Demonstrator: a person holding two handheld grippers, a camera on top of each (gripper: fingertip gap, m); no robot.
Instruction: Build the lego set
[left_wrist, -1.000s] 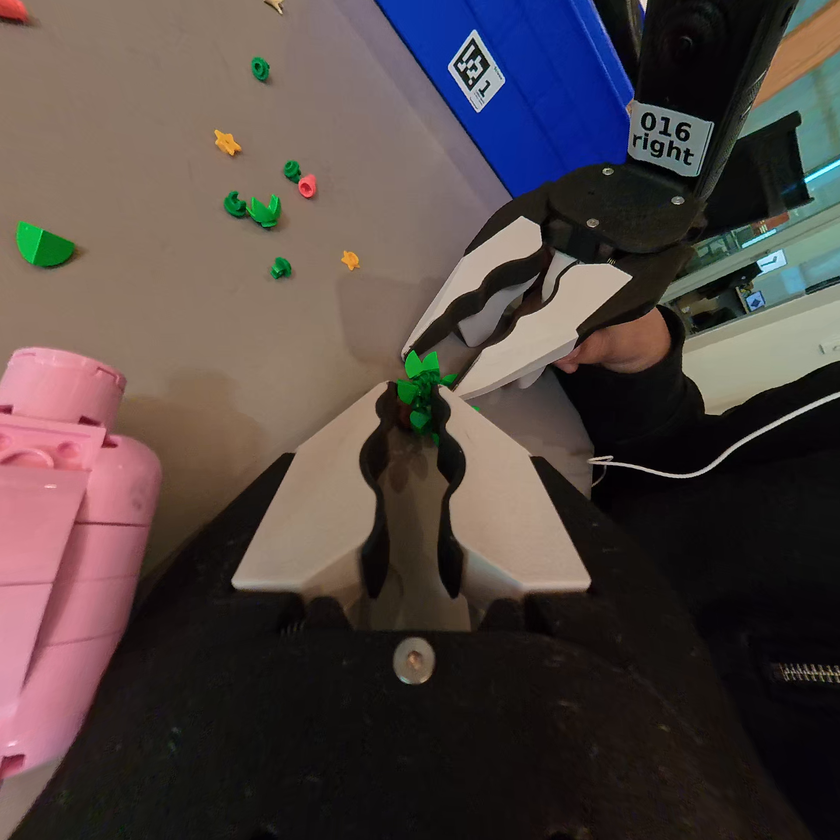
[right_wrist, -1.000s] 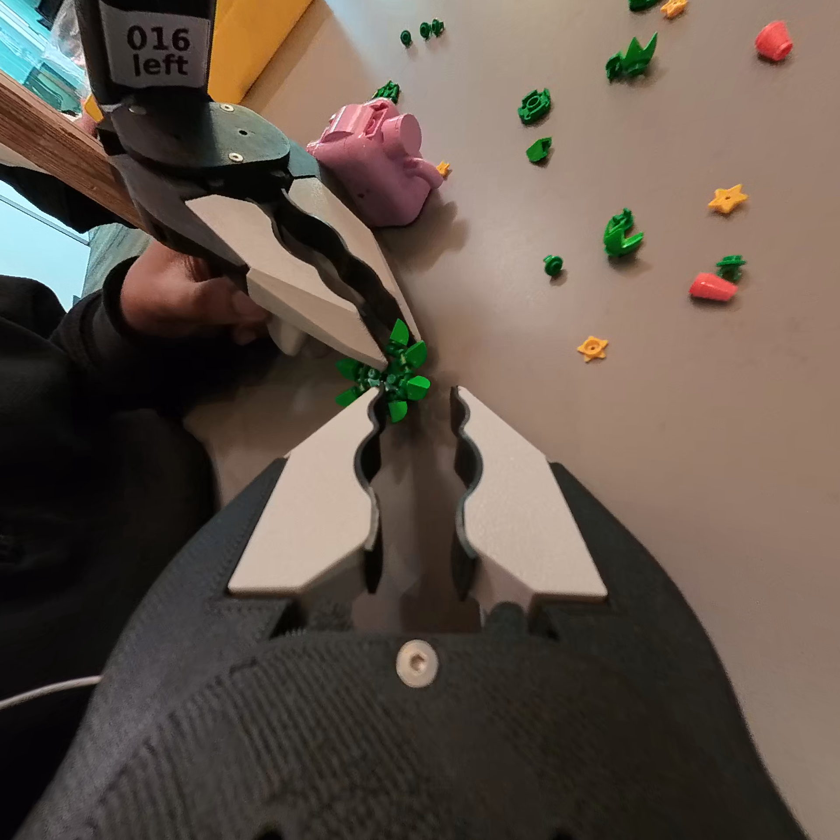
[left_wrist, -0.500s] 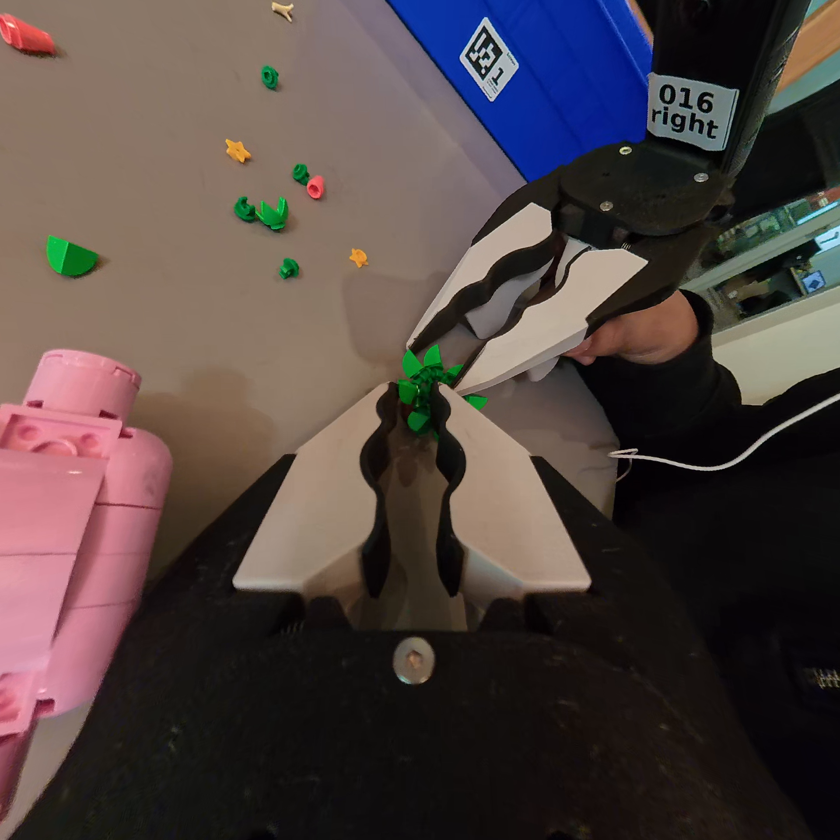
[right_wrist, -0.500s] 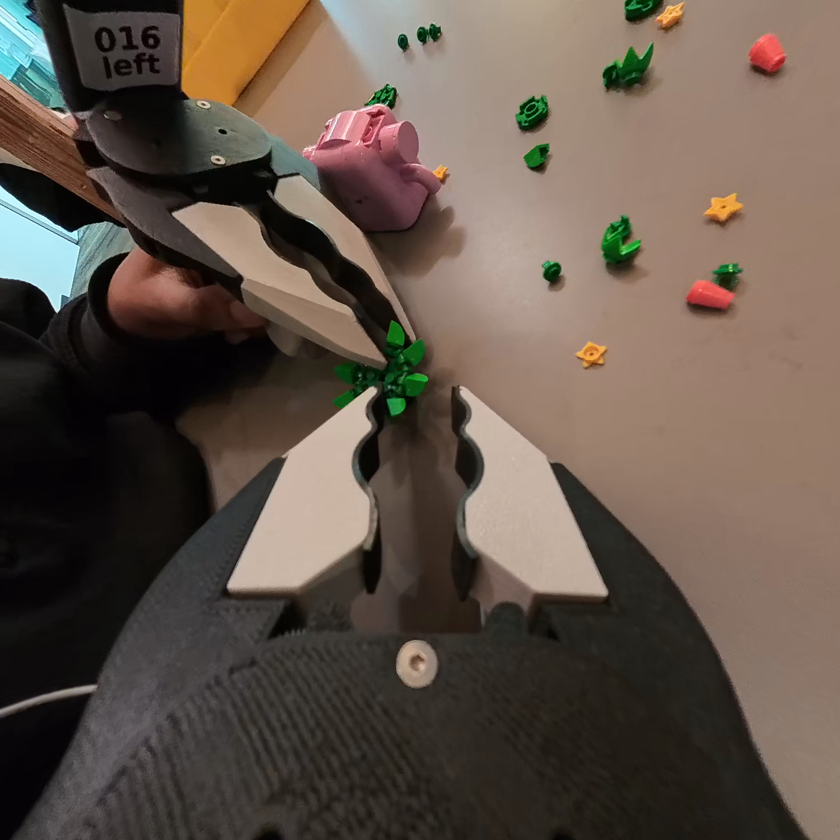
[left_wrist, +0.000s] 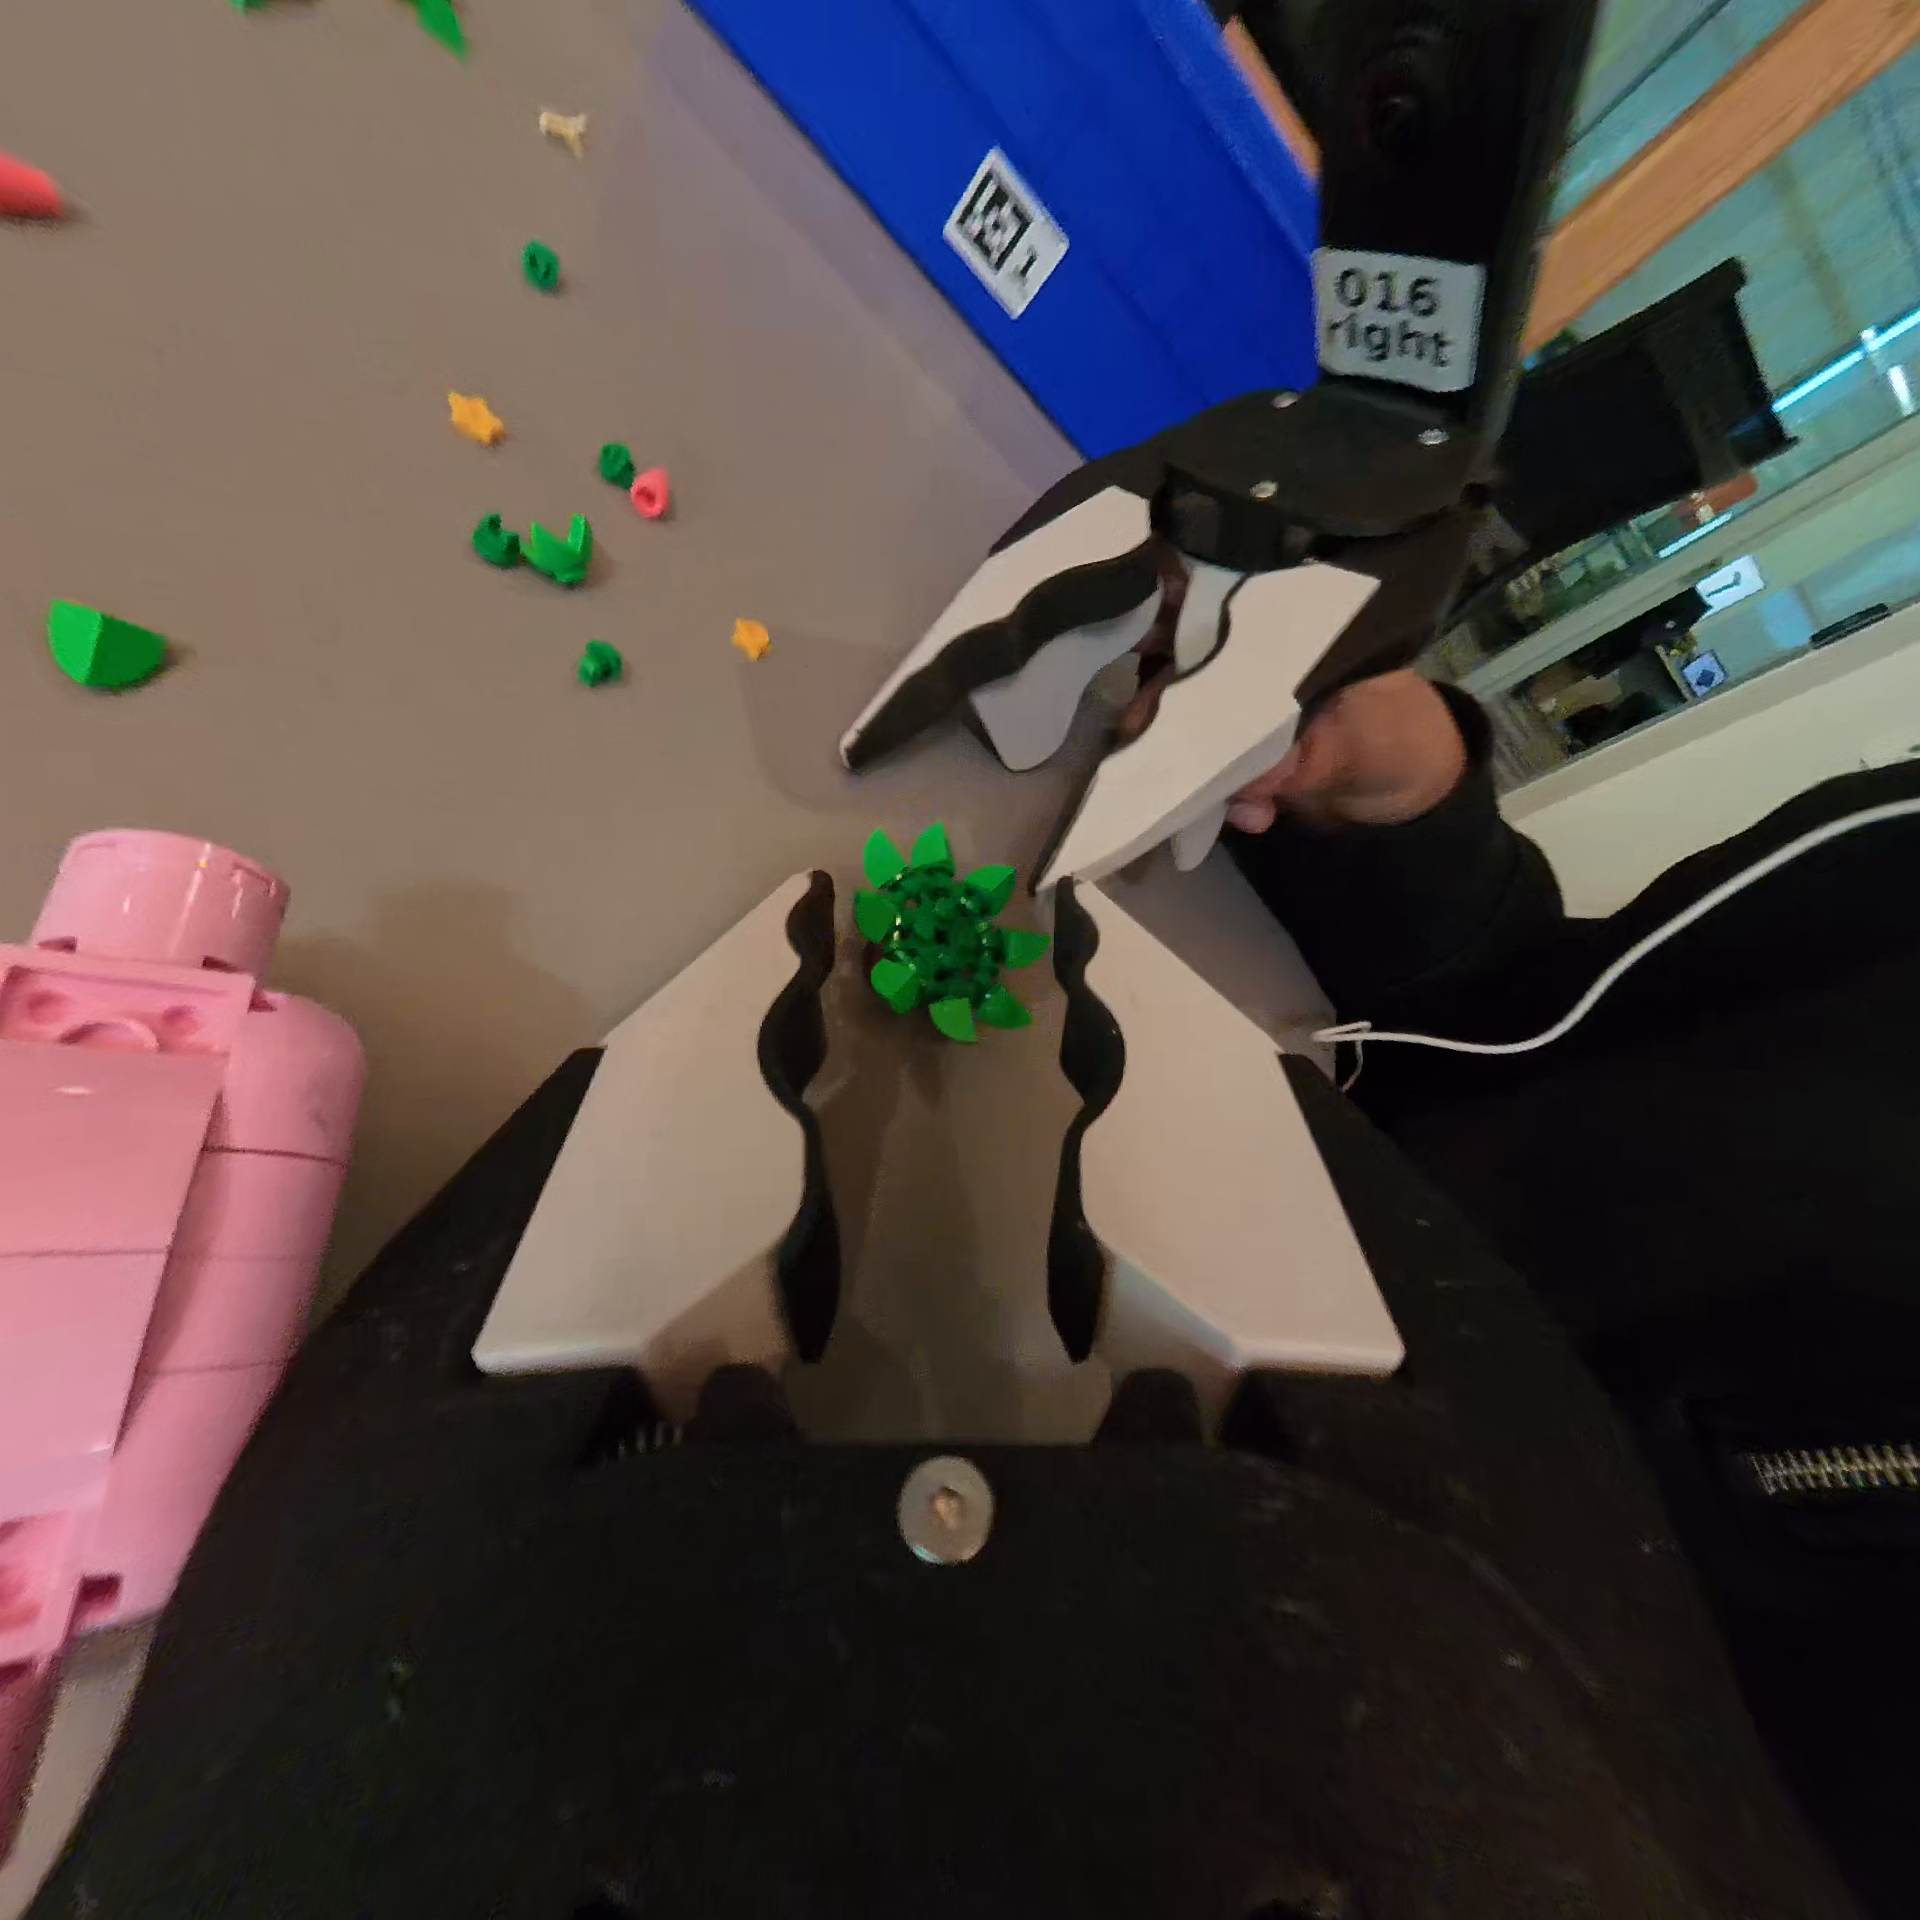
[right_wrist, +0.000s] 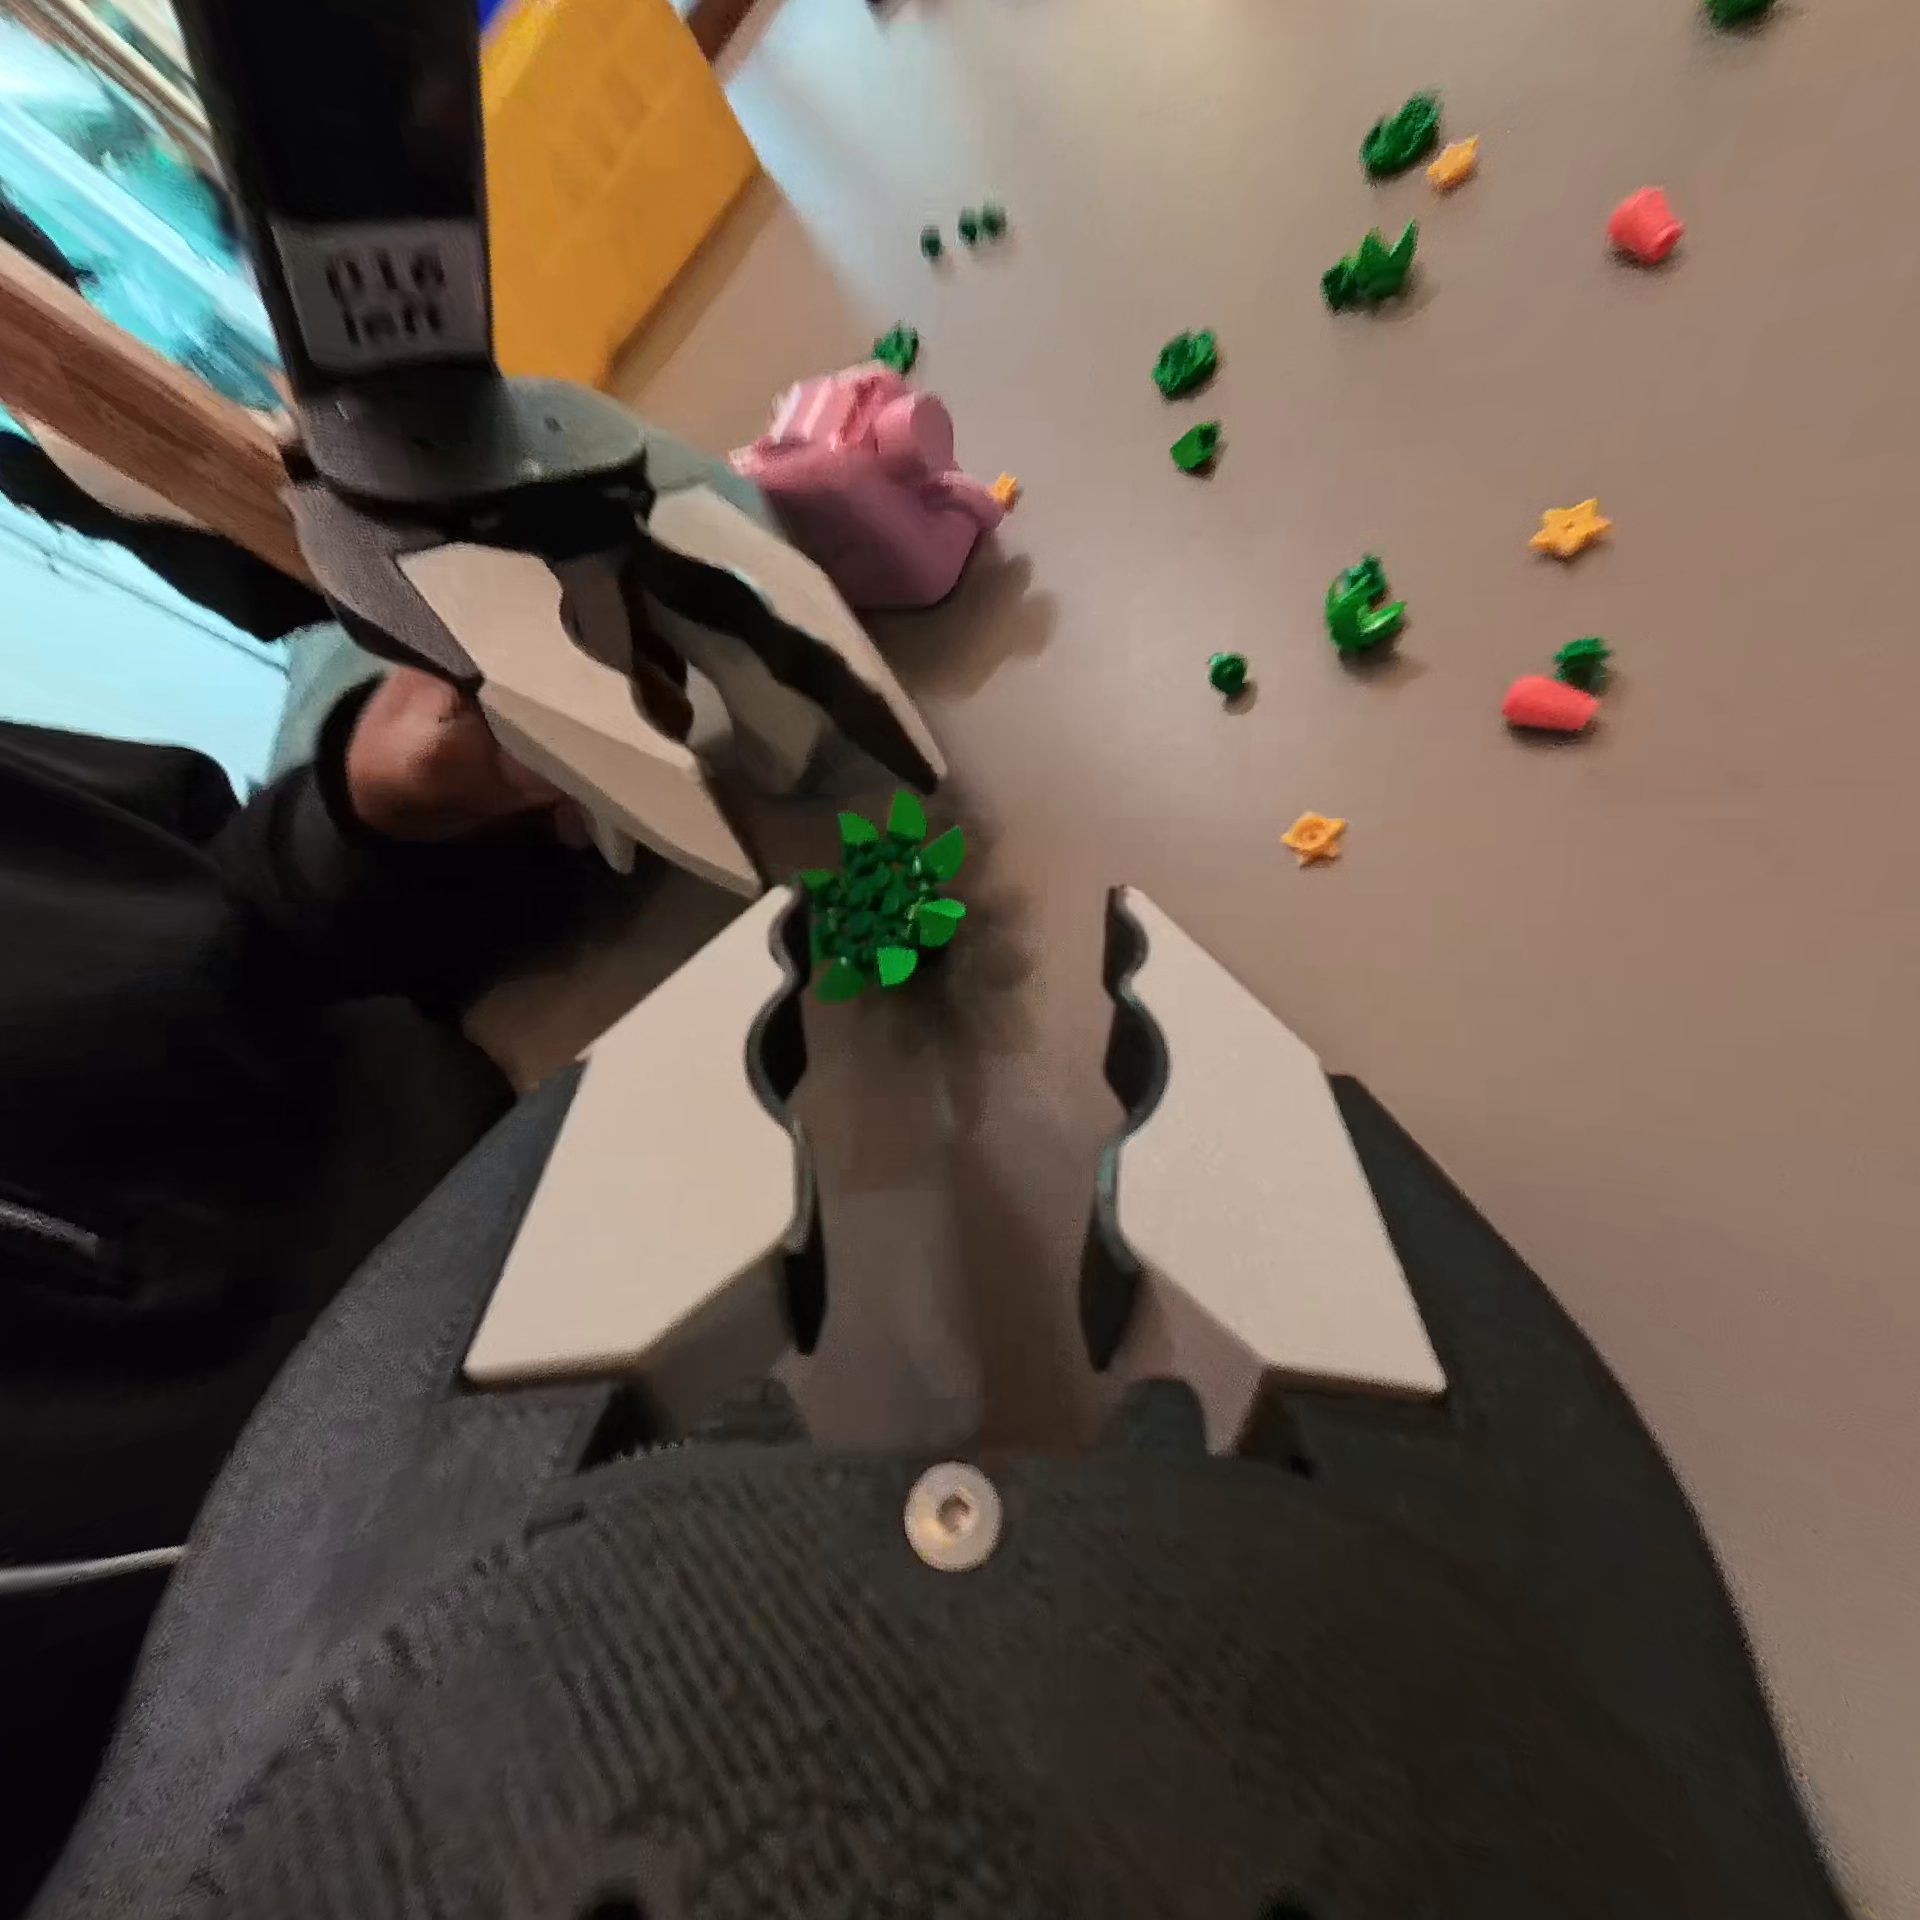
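A green leafy lego cluster (left_wrist: 940, 951) lies on the grey table (left_wrist: 312, 831), between the fingertips of my left gripper (left_wrist: 943, 888). The left gripper is open, with a gap on each side of the cluster. My right gripper (right_wrist: 951, 899) is also open and empty. The cluster (right_wrist: 883, 909) sits just by its left fingertip (right_wrist: 774, 914). The two grippers face each other over the cluster: the right gripper (left_wrist: 945, 821) shows in the left wrist view and the left gripper (right_wrist: 844, 831) in the right wrist view. A pink lego build (left_wrist: 156, 1195) stands close on the left.
Loose green pieces (right_wrist: 1361, 613), orange stars (right_wrist: 1314, 836) and red cones (right_wrist: 1548, 701) lie scattered over the table. A blue bin (left_wrist: 1039, 156) and a yellow bin (right_wrist: 603, 187) stand at the table's sides. A person's hands and dark sleeves are near the table edge.
My left gripper was shut on the green cluster and has opened; the cluster has left the grasp and lies on the table. My right gripper has opened wider.
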